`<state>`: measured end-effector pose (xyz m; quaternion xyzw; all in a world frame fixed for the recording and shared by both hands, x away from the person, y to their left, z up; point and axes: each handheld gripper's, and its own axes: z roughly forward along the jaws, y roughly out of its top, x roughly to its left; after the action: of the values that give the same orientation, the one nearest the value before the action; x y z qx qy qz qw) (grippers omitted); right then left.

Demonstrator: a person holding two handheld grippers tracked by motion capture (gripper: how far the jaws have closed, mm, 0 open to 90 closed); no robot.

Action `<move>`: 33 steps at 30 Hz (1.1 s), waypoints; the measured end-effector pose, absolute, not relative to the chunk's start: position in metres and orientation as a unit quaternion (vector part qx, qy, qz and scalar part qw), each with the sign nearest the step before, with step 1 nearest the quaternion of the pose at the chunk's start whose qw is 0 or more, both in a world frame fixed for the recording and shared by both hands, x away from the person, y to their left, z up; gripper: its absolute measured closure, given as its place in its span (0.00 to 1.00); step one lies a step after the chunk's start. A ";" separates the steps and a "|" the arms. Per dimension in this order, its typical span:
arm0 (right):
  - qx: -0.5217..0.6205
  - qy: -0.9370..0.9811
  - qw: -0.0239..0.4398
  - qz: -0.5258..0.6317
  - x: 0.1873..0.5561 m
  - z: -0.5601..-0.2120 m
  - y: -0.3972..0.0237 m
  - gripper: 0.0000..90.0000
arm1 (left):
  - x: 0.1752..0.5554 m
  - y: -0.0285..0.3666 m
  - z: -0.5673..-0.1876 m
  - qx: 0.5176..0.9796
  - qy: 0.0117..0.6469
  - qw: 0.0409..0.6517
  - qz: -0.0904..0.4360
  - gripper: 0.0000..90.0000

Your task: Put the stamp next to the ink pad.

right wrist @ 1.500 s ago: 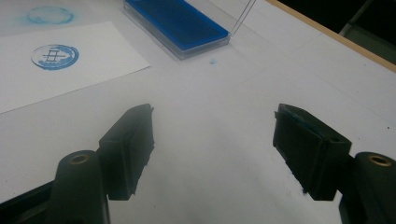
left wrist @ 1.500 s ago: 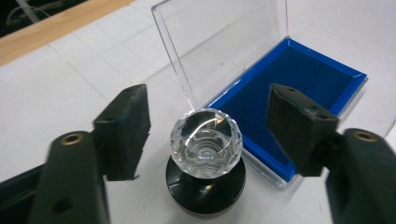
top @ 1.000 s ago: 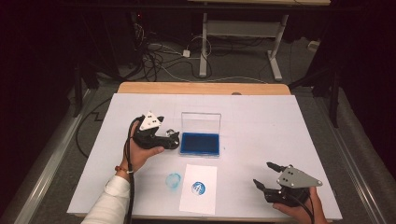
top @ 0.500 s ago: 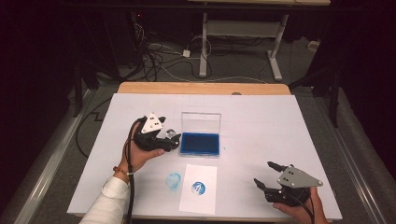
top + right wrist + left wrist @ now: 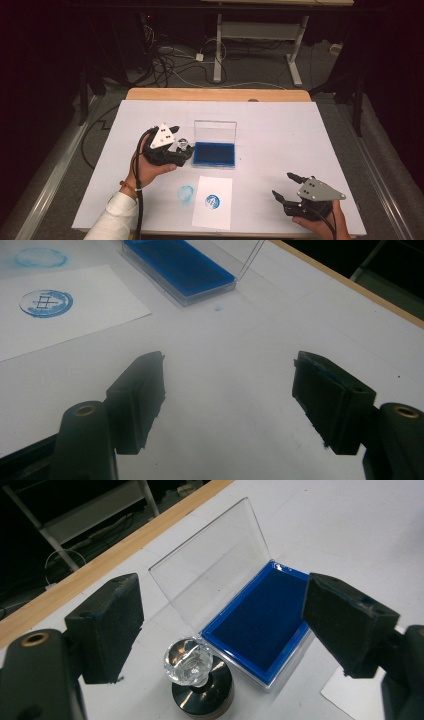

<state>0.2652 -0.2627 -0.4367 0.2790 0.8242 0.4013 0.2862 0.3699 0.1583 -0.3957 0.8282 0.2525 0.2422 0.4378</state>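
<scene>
1. High view: left gripper (image 5: 176, 148) beside the open ink pad case (image 5: 215, 152); right gripper (image 5: 290, 187) well apart at the surface's (image 5: 280, 130) near right, holding nothing.
2. Left gripper view: jaws wide apart; crystal-topped stamp (image 5: 197, 677) stands between them untouched, just beside the case (image 5: 260, 625).
3. Right gripper view: jaws open, empty; stamped paper (image 5: 60, 315) at far left.

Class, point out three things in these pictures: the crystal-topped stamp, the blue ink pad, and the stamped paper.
crystal-topped stamp (image 5: 189, 664), left gripper view, on its faceted clear knob.
blue ink pad (image 5: 214, 153), high view, on the middle of its blue surface.
stamped paper (image 5: 220, 188), high view, on bare white paper above the print.
</scene>
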 end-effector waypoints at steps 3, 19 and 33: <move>0.279 0.824 0.288 0.401 0.265 -0.436 -0.263 0.33 | 0.366 0.158 -0.394 0.830 0.246 0.438 0.242 0.18; 0.279 0.815 0.296 0.414 0.265 -0.434 -0.264 0.32 | 0.336 0.159 -0.392 0.829 0.200 0.446 0.273 0.18; 0.291 0.797 0.320 0.422 0.264 -0.430 -0.262 0.25 | 0.310 0.169 -0.404 0.834 0.184 0.435 0.285 0.18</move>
<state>0.2641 -0.2617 -0.4303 0.2909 0.7967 0.4222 0.3200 0.3103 0.1691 -0.4040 0.8342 0.1842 0.2853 0.4345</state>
